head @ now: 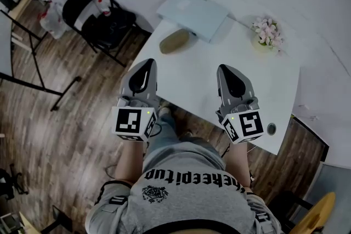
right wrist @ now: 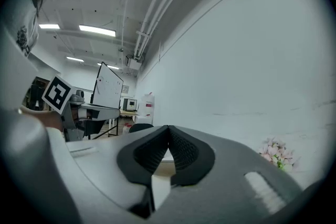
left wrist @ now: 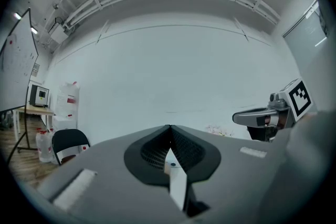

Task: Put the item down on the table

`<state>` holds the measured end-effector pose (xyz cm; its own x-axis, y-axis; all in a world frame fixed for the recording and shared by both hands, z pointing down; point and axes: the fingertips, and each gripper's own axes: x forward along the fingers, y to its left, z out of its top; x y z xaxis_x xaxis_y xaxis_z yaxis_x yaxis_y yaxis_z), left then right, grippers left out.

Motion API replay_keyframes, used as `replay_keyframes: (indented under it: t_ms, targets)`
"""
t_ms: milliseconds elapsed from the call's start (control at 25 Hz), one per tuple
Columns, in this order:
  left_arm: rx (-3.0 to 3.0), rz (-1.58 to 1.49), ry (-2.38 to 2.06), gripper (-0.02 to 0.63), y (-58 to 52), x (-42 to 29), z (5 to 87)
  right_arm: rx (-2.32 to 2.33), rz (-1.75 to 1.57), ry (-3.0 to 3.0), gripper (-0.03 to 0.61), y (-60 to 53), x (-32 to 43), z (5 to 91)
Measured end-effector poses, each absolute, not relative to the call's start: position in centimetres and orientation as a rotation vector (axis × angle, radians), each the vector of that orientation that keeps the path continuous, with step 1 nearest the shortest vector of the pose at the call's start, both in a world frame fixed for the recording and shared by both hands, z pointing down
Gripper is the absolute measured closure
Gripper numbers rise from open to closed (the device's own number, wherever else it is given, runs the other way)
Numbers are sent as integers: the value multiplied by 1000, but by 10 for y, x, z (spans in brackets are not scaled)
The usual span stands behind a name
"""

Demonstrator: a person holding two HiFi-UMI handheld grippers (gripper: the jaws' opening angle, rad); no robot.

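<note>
Closest in, at 6 o'clock of the head view, a person's grey printed shirt [head: 181, 194] fills the bottom edge, both forearms reaching forward. White surface [head: 274, 85] spreads from the centre toward 1 o'clock, with dark wood floor [head: 60, 134] at 8 o'clock. At 12 o'clock on the surface lies a pale flat box [head: 192, 12]; a black folding chair [head: 98, 16] stands off the surface at 10 o'clock. Left fingers [head: 143, 75] sit at the surface's left edge, pressed fully together with nothing between them, as the left gripper view shows. Right fingers [head: 233, 82] hover over the surface at 3 o'clock of them, likewise closed tight and empty. Brown oblong item [head: 174, 40] lies flat on the surface at 1 o'clock from the left fingers, apart from both pairs and just beside the box. Pink flowers [head: 267, 33] stand at 1 o'clock, near the wall
</note>
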<state>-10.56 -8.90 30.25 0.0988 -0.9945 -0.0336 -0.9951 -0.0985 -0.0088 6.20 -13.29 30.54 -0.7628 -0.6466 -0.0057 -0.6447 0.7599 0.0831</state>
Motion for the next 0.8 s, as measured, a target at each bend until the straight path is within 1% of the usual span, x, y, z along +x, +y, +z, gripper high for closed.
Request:
replay_keyframes:
  t_ms: [800]
  targets:
    - [-2261, 53, 2118, 598, -70, -81, 296, 1053, -159, -2954, 581, -116, 89, 297]
